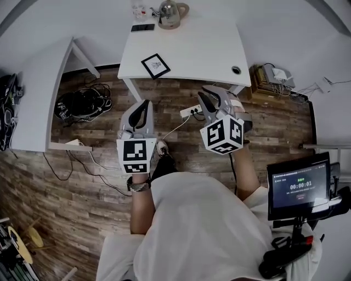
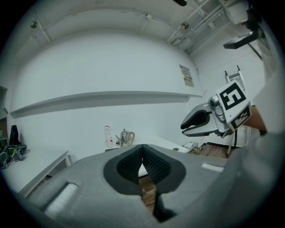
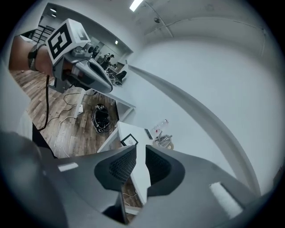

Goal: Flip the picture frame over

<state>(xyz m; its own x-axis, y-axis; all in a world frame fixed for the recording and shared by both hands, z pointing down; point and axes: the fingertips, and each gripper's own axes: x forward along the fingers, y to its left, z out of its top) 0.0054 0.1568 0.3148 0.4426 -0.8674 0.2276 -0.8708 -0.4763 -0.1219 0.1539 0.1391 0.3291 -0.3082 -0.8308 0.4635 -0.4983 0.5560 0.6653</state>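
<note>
The picture frame (image 1: 155, 66), black-edged with a white mat, lies flat near the front left corner of the white table (image 1: 208, 49); the right gripper view shows the frame (image 3: 128, 140) just beyond the jaws. Both grippers hang over the wooden floor, short of the table's front edge. My left gripper (image 1: 145, 105) is shut, its pads meeting at the tips with nothing held (image 2: 143, 149). My right gripper (image 1: 211, 96) is open, with a narrow gap between its pads (image 3: 140, 149) and nothing in it.
A kettle (image 1: 170, 13), a phone (image 1: 142, 27) and a clear bottle (image 1: 139, 10) stand at the table's far edge. A second white table (image 1: 38, 99) is at the left. Cables (image 1: 82, 104) and a power strip (image 1: 189, 111) lie on the floor. A monitor (image 1: 299, 186) stands at the right.
</note>
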